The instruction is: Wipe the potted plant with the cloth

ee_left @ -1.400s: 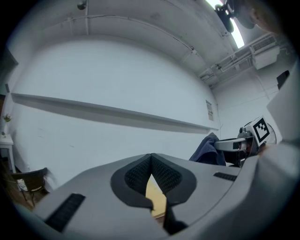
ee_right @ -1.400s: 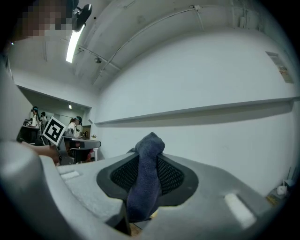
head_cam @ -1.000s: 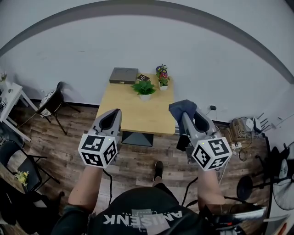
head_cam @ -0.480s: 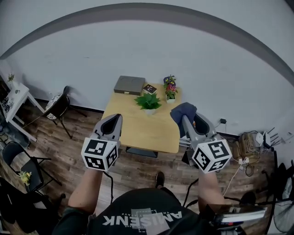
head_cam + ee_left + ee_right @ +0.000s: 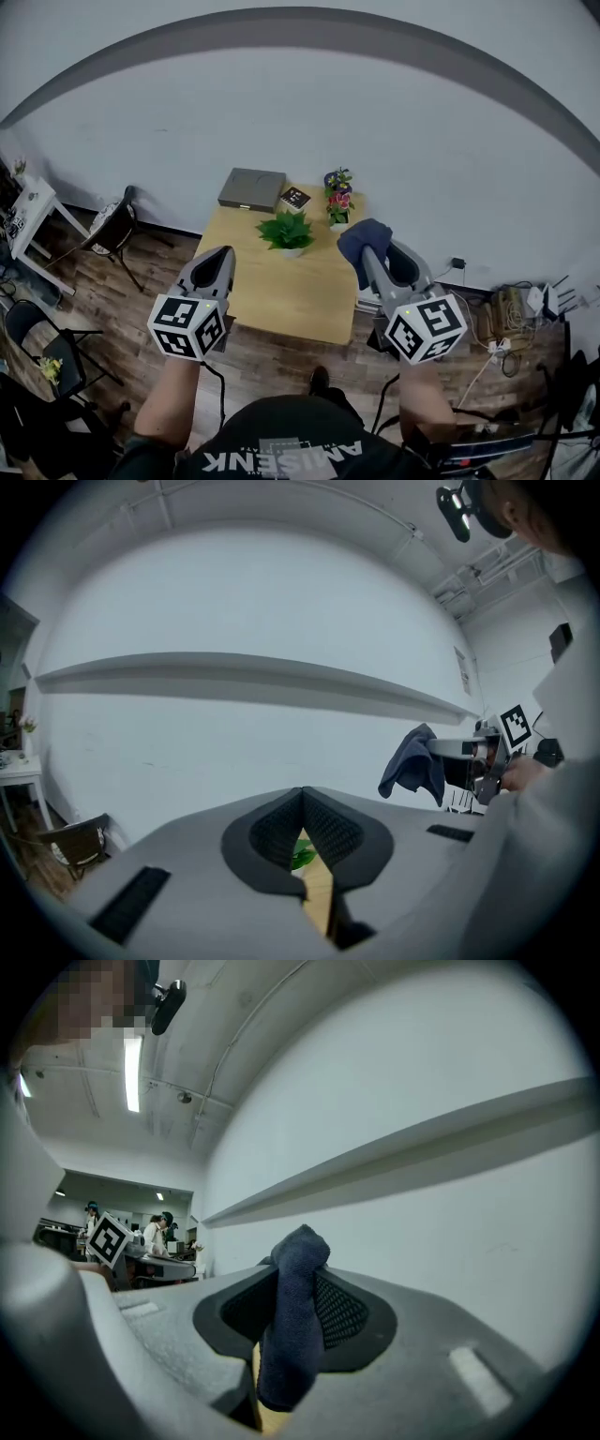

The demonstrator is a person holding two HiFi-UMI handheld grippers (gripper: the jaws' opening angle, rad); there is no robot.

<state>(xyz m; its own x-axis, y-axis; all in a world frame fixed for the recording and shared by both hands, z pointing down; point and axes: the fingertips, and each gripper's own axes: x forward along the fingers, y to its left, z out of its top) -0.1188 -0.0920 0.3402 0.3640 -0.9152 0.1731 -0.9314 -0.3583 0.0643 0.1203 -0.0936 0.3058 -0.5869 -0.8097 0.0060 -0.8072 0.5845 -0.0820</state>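
Note:
A green potted plant (image 5: pixel 286 232) in a white pot stands near the far middle of the wooden table (image 5: pixel 281 291). A dark blue cloth (image 5: pixel 364 239) hangs from my right gripper (image 5: pixel 366 251), which is shut on it above the table's right side. The same cloth (image 5: pixel 292 1321) droops between the jaws in the right gripper view. My left gripper (image 5: pixel 222 253) is shut and holds nothing, over the table's left edge. Past its closed jaws a sliver of green plant (image 5: pixel 302 857) shows, and the cloth (image 5: pixel 415 764) appears off to the right.
A flowering pot (image 5: pixel 337 201), a small dark card (image 5: pixel 294 199) and a grey flat box (image 5: pixel 252 188) sit at the table's far edge by the white wall. Chairs (image 5: pixel 111 230) stand on the wood floor at left; cables and a power strip (image 5: pixel 497 323) lie at right.
Both grippers have travelled forward toward the table with the person; the table and plant now sit closer beneath them. The cloth stays gripped in the right gripper.

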